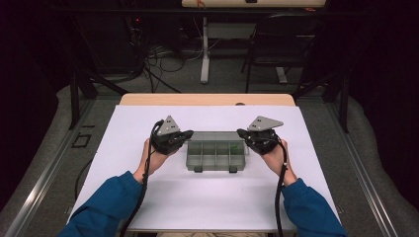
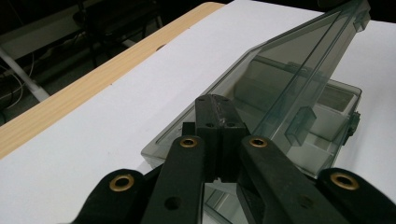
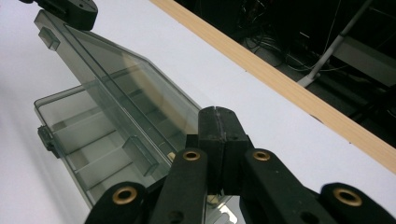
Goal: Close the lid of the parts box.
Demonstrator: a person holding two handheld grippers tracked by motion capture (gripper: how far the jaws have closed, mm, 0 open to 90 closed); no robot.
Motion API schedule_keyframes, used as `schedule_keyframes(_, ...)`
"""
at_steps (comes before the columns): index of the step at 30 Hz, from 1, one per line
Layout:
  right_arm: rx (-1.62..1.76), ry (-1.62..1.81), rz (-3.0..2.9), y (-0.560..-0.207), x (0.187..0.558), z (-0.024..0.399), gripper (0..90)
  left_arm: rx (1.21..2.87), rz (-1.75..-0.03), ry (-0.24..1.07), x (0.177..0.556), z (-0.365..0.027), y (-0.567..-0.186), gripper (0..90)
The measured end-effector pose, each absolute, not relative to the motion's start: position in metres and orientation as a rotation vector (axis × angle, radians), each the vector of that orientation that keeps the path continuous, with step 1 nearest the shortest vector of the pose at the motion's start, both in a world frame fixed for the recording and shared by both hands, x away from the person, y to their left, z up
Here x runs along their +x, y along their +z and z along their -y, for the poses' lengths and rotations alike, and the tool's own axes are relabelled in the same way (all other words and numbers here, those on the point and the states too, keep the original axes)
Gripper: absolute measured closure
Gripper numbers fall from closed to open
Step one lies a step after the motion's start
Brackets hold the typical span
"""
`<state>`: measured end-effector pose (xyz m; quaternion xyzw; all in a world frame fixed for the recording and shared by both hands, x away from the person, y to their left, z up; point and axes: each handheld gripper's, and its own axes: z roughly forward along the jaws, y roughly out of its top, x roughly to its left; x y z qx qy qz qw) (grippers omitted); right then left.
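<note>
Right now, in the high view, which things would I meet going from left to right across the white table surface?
Left hand → left gripper, jaws shut → clear compartment box, lid raised → right gripper, jaws shut → right hand.

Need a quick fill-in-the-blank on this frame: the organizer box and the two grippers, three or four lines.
1. The clear organizer box sits on a ____ table cover.
2. The box's lid is ____, tilted up over the compartments.
3. The left gripper has its jaws ____.
4. The right gripper is at the box's ____ end in the high view.

Missing words: white; open; shut; right
</note>
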<state>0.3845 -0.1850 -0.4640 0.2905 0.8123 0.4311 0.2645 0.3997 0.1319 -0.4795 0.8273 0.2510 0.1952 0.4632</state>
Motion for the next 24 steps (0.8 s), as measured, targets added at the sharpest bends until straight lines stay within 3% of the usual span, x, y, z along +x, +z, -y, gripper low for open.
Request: schedule_keyframes(24, 0.780, 1.135, -2.273, -0.483, 0.374, 0.184, 89.2, 2.049, -0.614, 0.466, 0.386, -0.133, -0.497, 90.0)
